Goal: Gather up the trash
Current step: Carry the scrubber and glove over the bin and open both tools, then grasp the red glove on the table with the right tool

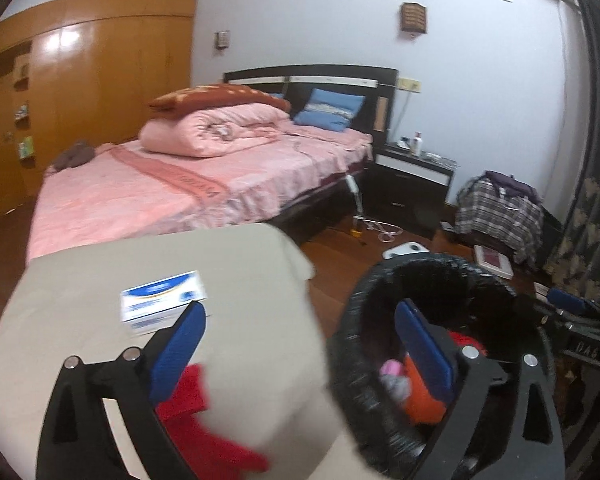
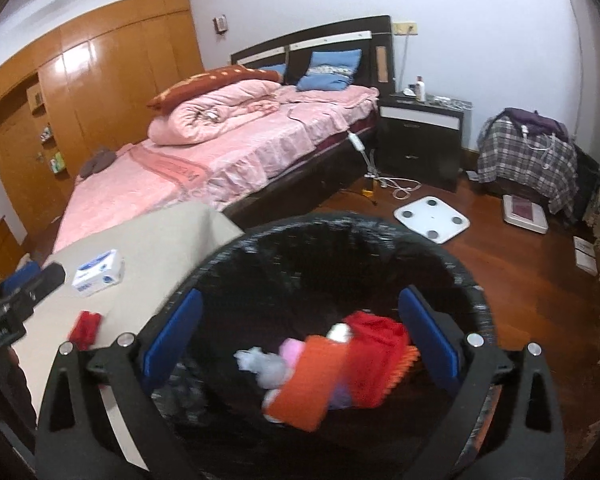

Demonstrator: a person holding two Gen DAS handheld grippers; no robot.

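A black-lined trash bin (image 2: 468,288) stands beside a beige table (image 2: 160,240); it also shows in the left wrist view (image 1: 348,360). Inside lie red and orange wrappers (image 2: 364,356) and pink and grey scraps. My right gripper (image 2: 300,340) is open and empty above the bin's mouth. My left gripper (image 1: 300,344) is open and empty over the table's right edge, its right finger over the bin. A red wrapper (image 1: 196,420) lies on the table (image 1: 240,272) by the left finger; it also shows in the right wrist view (image 2: 85,328). A blue-and-white box (image 1: 162,300) lies farther back.
A bed with pink bedding (image 2: 220,148) stands behind the table. A black nightstand (image 2: 420,132), a white scale (image 2: 432,218), cables and a plaid-covered pile (image 2: 524,156) are on the wooden floor to the right. Wooden wardrobes (image 1: 80,100) line the left wall.
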